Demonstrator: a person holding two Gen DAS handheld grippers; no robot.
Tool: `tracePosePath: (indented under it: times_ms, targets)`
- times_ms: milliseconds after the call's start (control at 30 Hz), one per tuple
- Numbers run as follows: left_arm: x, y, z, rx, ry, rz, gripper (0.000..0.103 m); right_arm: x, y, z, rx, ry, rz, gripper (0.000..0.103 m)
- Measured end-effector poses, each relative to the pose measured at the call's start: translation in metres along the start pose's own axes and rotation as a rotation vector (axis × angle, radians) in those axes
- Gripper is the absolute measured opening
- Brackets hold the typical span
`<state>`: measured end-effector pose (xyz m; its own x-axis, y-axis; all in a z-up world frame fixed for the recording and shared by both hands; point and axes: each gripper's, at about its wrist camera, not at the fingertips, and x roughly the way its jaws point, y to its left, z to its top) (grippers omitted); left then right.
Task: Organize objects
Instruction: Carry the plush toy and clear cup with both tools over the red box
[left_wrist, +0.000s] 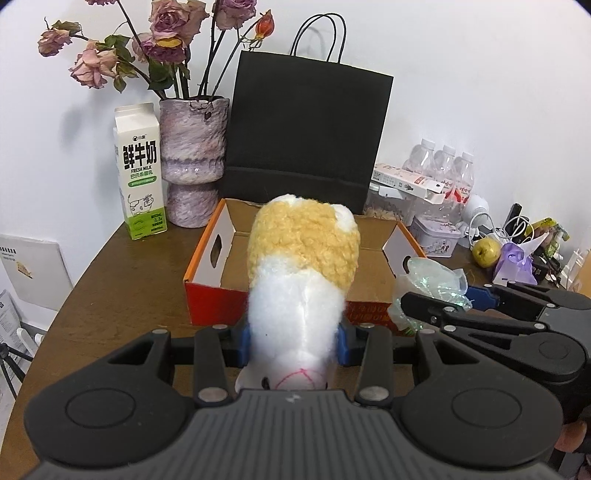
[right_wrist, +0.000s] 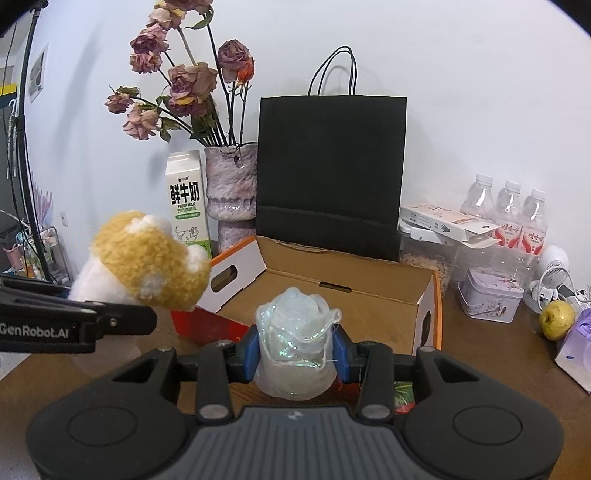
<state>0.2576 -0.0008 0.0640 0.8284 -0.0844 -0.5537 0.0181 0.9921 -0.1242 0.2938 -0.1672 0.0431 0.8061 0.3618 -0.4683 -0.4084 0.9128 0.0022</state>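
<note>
A white and yellow plush toy (left_wrist: 301, 273) sticks out forward from my left gripper (left_wrist: 293, 341), whose blue pads are shut on its white body. It hangs just before the front wall of an open orange cardboard box (left_wrist: 218, 254). My right gripper (right_wrist: 297, 349) is shut on a translucent iridescent rose-shaped ornament (right_wrist: 297, 339), held in front of the same box (right_wrist: 424, 306). In the left wrist view the right gripper (left_wrist: 461, 301) and the ornament (left_wrist: 428, 284) show at the right. The plush toy (right_wrist: 147, 258) and the left gripper's arm appear at the left of the right wrist view.
Behind the box stand a black paper bag (left_wrist: 308, 133), a vase of dried roses (left_wrist: 192, 158) and a milk carton (left_wrist: 140, 173). To the right lie water bottles (right_wrist: 509, 214), a tin (right_wrist: 491, 299), a pear (right_wrist: 556, 319) and cables on the brown table (left_wrist: 122, 288).
</note>
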Motion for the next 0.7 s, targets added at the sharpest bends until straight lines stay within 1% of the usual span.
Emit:
tracePosePath:
  times_ms: [400,700]
  targets:
    - [0.020,-0.006,0.014,0.007,0.005,-0.001,0.042,0.026,-0.003,0.013,0.009,0.016,0.016,0.038]
    - [0.040,-0.011,0.029,0.010,-0.001,0.002,0.042,0.044,-0.009,0.020,0.026,0.027,0.009,0.038]
